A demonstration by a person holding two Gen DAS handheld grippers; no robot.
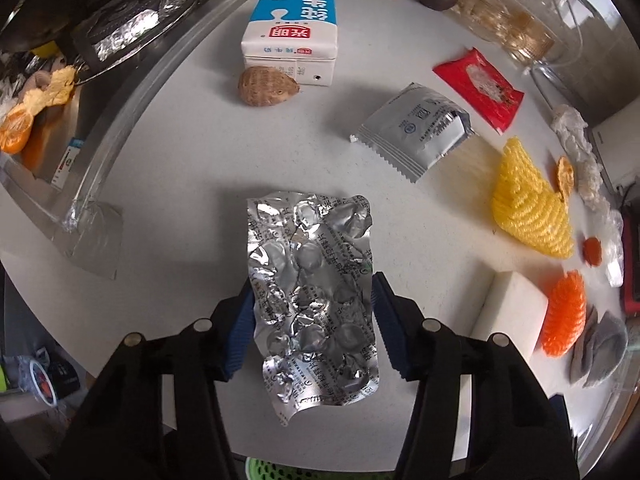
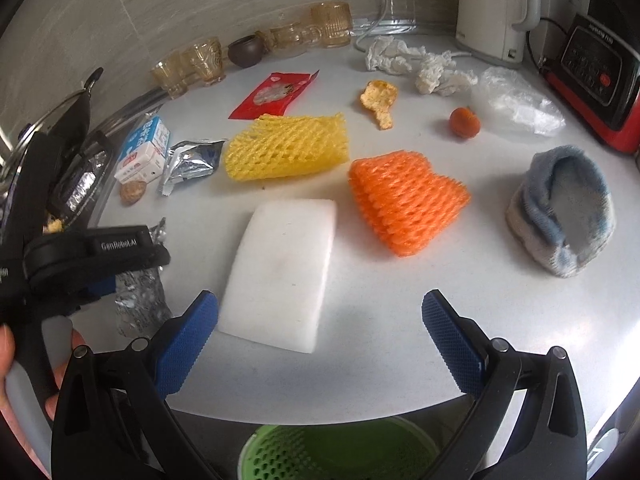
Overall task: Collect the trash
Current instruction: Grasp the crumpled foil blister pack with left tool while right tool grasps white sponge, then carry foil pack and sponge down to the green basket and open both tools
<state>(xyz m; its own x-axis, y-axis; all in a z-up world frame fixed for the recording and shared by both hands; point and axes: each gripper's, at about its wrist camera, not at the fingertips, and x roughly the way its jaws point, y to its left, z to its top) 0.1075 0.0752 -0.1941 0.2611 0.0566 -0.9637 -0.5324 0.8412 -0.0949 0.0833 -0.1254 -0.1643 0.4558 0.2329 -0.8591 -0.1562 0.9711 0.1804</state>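
Note:
My left gripper (image 1: 314, 300) is shut on a crumpled silver blister pack (image 1: 312, 292) and holds it above the white counter (image 1: 180, 152); the pack also shows in the right wrist view (image 2: 138, 304). My right gripper (image 2: 320, 320) is open and empty over the counter's front edge, with a white foam pad (image 2: 280, 268) just ahead of its left finger. Other trash lies on the counter: a milk carton (image 1: 290, 36), a silver sachet (image 1: 416, 128), a red wrapper (image 1: 480, 86), yellow foam net (image 2: 286, 146), orange foam net (image 2: 406, 204), orange peel (image 2: 380, 100) and crumpled tissue (image 2: 420, 66).
A green basket (image 2: 340, 452) sits below the counter's front edge. A grey cloth (image 2: 562, 208), a plastic bag (image 2: 516, 106), a kettle (image 2: 494, 8), a red appliance (image 2: 600, 76) and glass cups (image 2: 200, 62) stand around. A stove with foil (image 1: 132, 28) is at the left.

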